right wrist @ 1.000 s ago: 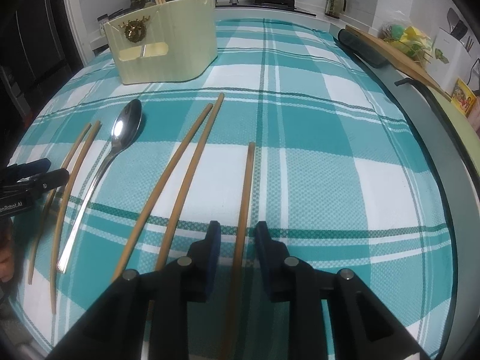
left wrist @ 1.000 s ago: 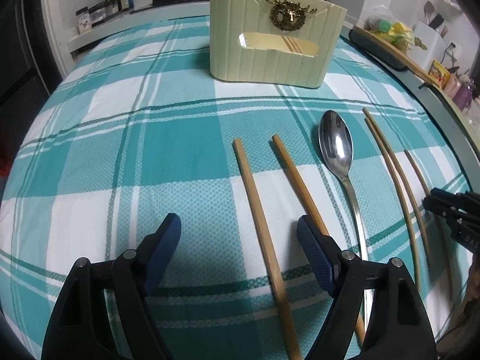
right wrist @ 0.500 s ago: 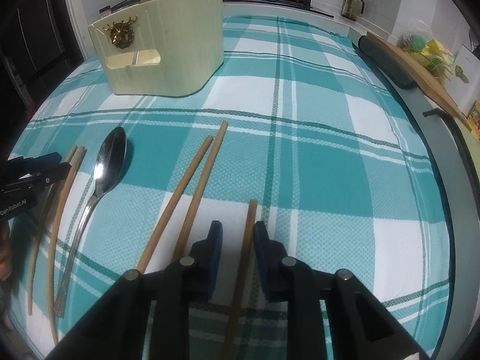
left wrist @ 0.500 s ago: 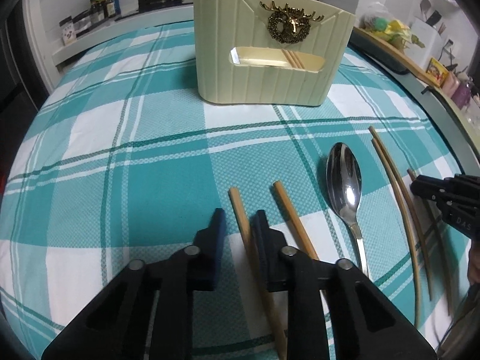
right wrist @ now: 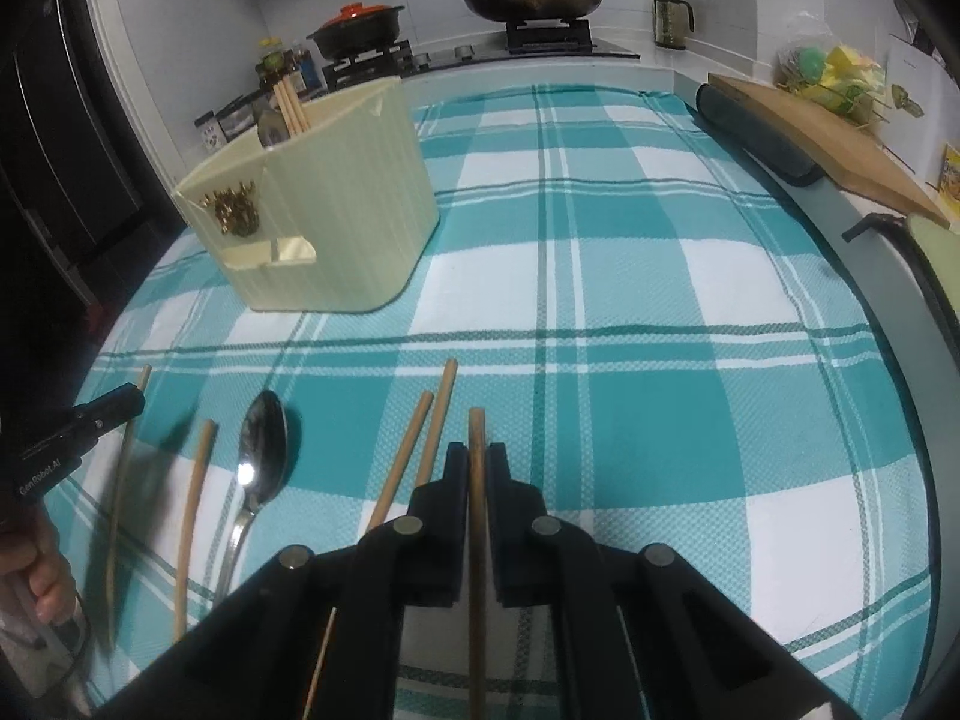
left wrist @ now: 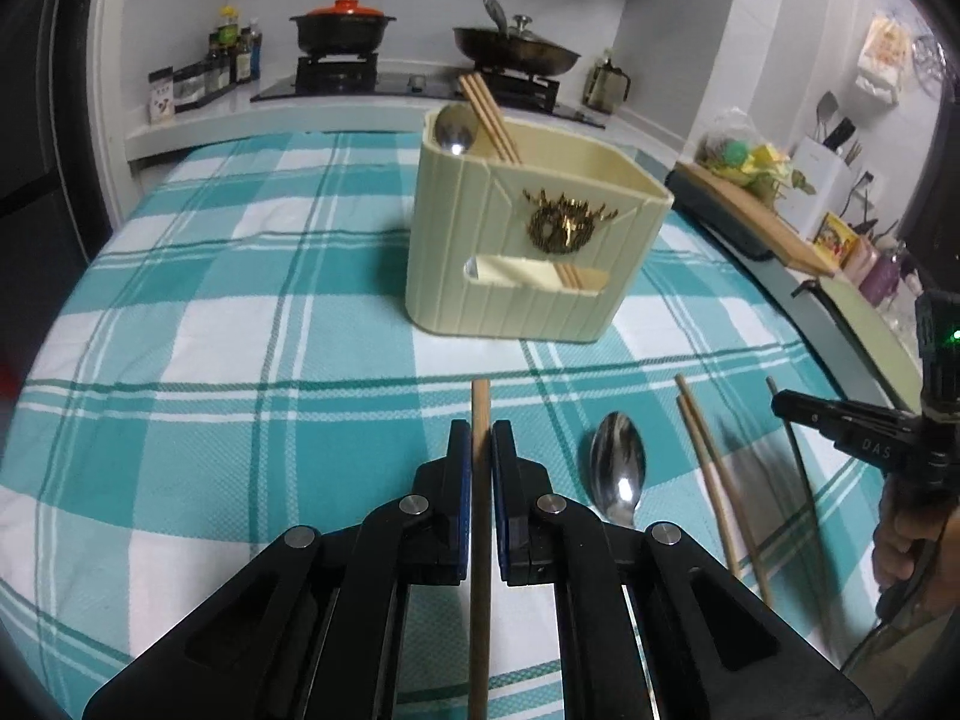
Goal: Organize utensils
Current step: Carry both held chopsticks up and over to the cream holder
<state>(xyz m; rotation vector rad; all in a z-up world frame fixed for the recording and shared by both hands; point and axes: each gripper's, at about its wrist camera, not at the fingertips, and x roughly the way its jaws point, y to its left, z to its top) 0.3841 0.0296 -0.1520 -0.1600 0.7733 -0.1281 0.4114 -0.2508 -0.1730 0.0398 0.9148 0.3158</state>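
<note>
Chopsticks are in transfer: we find each gripper, left (left wrist: 480,450) and right (right wrist: 477,468), pinching one, the holder (left wrist: 528,252) beyond the fingertips needing tip-down insertion.

I am seeing a cream ribbed utensil holder (left wrist: 528,258) standing upright, already holding chopsticks and a spoon. A steel spoon (left wrist: 618,477) is lying bowl-up on the table, with a bamboo chopstick pair (left wrist: 714,480) just beside it. Each claw is gripping a single chopstick (left wrist: 480,462).
</note>
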